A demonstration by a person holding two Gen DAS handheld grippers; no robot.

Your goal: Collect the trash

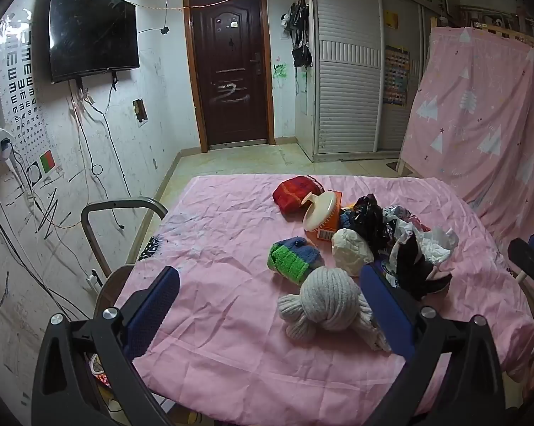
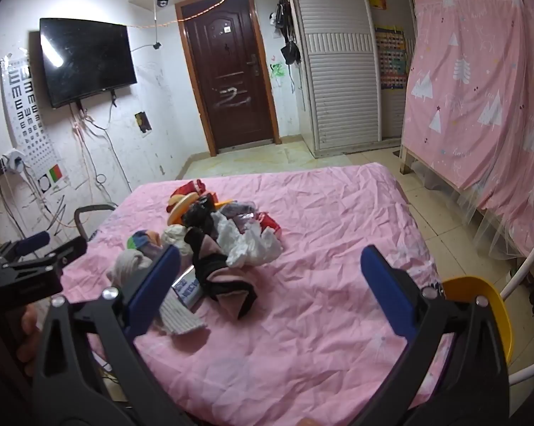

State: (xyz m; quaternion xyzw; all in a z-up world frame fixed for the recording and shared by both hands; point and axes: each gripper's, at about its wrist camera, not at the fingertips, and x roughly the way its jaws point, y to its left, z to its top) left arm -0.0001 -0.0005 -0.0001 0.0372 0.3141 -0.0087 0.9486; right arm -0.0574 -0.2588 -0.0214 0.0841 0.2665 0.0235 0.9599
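A pink-covered table (image 1: 231,337) holds a heap of things. In the left wrist view I see a grey knitted sock ball (image 1: 327,301), a green and blue sock ball (image 1: 293,257), a white crumpled wad (image 1: 350,252), crumpled white plastic (image 1: 433,245), black plastic (image 1: 370,220), an orange box (image 1: 329,227) and a red knit (image 1: 295,193). My left gripper (image 1: 270,301) is open above the near table, the grey ball between its fingers. My right gripper (image 2: 270,284) is open over the table (image 2: 338,301), just right of the heap; white plastic (image 2: 252,245) lies ahead.
A chair (image 1: 121,213) stands at the table's left edge. A yellow bin (image 2: 480,305) sits at the right near corner beside a white chair frame (image 2: 529,266). A pink curtained bed frame (image 2: 480,88) stands at right. A door (image 1: 231,71) and wardrobe (image 1: 348,88) are behind.
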